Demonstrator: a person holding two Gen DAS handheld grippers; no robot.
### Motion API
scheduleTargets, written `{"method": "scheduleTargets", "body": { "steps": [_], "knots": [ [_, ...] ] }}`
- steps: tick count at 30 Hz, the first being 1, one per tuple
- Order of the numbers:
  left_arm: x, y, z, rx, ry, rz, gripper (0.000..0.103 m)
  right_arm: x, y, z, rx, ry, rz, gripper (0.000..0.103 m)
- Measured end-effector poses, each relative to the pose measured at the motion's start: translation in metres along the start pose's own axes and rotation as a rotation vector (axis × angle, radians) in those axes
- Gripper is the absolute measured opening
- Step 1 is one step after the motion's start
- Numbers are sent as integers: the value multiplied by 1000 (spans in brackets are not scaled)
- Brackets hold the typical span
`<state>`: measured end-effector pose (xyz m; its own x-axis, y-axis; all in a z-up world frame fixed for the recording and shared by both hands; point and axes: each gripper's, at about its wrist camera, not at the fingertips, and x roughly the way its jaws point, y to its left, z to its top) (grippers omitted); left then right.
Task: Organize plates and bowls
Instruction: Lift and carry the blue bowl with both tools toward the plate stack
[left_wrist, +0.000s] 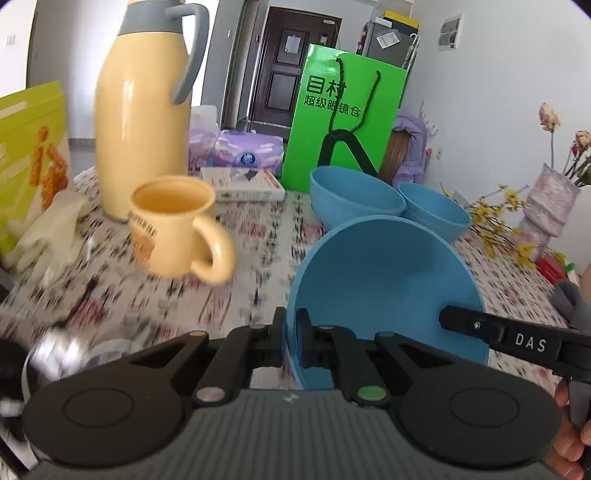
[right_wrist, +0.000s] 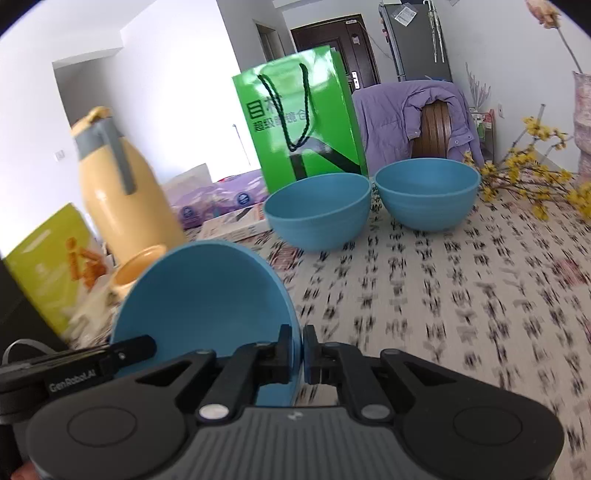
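Landmark: the green paper bag (right_wrist: 303, 122), standing at the far side of the bench (right_wrist: 461, 295); every place below is given from it.
Left tool (left_wrist: 291, 341): clenched on the near-left rim of the held blue bowl (left_wrist: 384, 295), one finger inside the wall and one outside.
Held blue bowl: carried above the bench, well in front of the bag and a little to its left, tilted so that its opening faces up and away from both cameras.
Right tool (right_wrist: 297, 354): clenched on the opposite, right-hand rim of the same bowl, so the bowl hangs between the two tools.
Left standing bowl (right_wrist: 319, 210): upright on the bench, just in front of the bag's base.
Right standing bowl (right_wrist: 428, 192): upright just beside the first, in front of the bag's right corner; whether the two rims touch cannot be told.
Deciding relation: both standing bowls lie ahead of the tools, toward the bag. The left one is judged the nearer target for nesting, roughly straight ahead of the right tool.
Judged need: the held bowl would have to be levelled before being lowered into a standing bowl.
Bystanders: a yellow mug (left_wrist: 177, 225) and yellow thermos jug (left_wrist: 144, 107) stand well to the left of the bag, clear of the path.
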<state>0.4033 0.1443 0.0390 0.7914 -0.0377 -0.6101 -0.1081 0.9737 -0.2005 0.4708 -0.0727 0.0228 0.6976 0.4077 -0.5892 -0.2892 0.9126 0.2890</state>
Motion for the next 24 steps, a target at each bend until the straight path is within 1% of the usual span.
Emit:
{"method": "scheduleTargets", "body": {
  "steps": [3, 8, 12, 16, 19, 24],
  "knots": [
    [-30, -2, -18, -26, 6, -23, 5, -33, 2, -19, -8, 1, 5, 6],
    [-78, -14, -51, -52, -22, -42, 6, -89, 5, -58, -24, -13, 9, 7],
    [-102, -30, -76, -45, -4, -55, 6, -129, 2, -90, -30, -24, -4, 8],
    [-115, -42, -93, -39, 27, -91, 6, -158, -7, -112, -14, -29, -31, 8],
    [-116, -52, -105, -44, 47, -119, 6, -175, -17, -124, -9, -24, -45, 8],
    [-110, -74, -114, -35, 71, -151, 6, -192, -36, -130, 10, -37, -86, 8]
  ]
}}
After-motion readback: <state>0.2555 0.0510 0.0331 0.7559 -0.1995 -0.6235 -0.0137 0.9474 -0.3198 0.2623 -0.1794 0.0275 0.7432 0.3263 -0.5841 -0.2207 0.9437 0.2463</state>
